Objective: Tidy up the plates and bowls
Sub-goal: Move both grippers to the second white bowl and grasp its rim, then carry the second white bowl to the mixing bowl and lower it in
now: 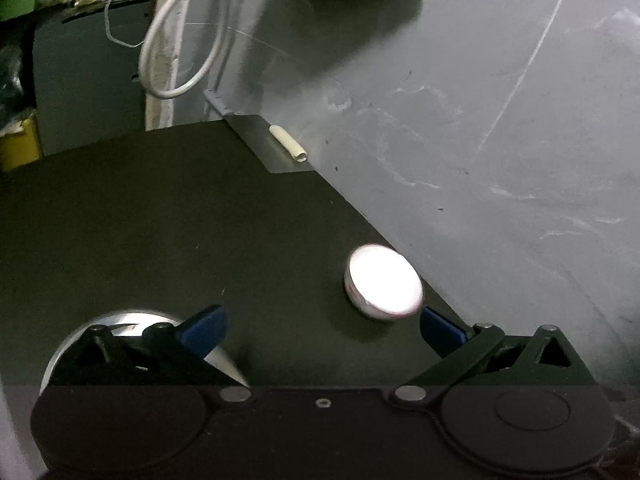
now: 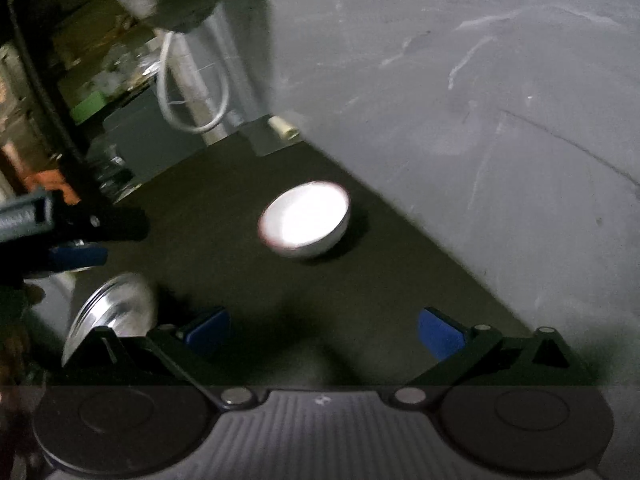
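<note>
White bowl [image 2: 305, 220]: upright on the dark tabletop [image 1: 160, 240], close to the grey wall [image 1: 480, 160], nothing in it that can be told through the glare. Steel dish [image 2: 116, 312]: tilted, near the table's left part and well apart from the bowl; whether it is a plate or a shallow bowl cannot be told through the blur. In the left wrist view it lies partly behind the left gripper's linkage. Left gripper [image 1: 322, 330]: jaws wide apart, nothing between them; its right blue pad sits just beside the bowl's near rim, and you cannot tell from the picture whether it touches. Right gripper [image 2: 324, 332]: jaws wide apart, empty, bowl well ahead of it. Hazards, largest first. The bowl has little room on the wall side, so a finger slid behind it may jam against the wall or shove the bowl along the table. The glazed rim looks smooth, so a pinch on the lip alone may slip. The tilted steel dish looks unsteady, and a brush from your left linkage may set it rocking or send it off the table edge. Both grippers work one small area, so your hands may collide. Small cream tube [image 1: 289, 144] in the far corner: no concern.
</note>
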{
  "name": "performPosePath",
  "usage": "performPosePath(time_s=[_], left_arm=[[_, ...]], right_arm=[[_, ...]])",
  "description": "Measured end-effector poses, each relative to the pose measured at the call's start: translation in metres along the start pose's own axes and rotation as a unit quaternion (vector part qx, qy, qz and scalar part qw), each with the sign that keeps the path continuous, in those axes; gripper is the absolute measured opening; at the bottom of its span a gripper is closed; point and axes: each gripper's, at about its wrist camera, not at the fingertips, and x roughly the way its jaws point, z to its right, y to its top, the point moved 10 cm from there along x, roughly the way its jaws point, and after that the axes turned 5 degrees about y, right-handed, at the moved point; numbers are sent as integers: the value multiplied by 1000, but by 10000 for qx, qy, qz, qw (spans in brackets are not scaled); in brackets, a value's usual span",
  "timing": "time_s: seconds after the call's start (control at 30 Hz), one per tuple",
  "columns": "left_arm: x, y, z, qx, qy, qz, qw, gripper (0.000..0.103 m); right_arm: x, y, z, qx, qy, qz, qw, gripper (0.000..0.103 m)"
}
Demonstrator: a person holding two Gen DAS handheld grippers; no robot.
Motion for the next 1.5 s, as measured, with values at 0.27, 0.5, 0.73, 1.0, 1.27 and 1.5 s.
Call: performPosePath(time_s=[0.27, 0.5, 0.73, 1.0, 1.27, 1.5], left_arm=[[70, 24, 14, 606, 477, -210, 9968, 102], [112, 24, 15, 662, 479, -630, 9947, 100], [129, 22, 21, 510, 175, -838, 9950, 88], [136, 19, 26, 309, -84, -1013, 9943, 61], [135, 16, 36, 209, -463, -1099, 9926, 40], [133, 15, 41, 144, -582, -1098, 9921, 18]], right_arm=[[60, 35, 25, 83, -309, 136, 9994, 103], [91, 46, 27, -38, -254, 32, 9997, 93], [103, 48, 24, -43, -143, -34, 9999, 88], [107, 47, 19, -97, -85, -108, 9999, 66], [106, 47, 19, -82, -1, -152, 9999, 46], [107, 48, 15, -58, 198, -212, 9996, 25]])
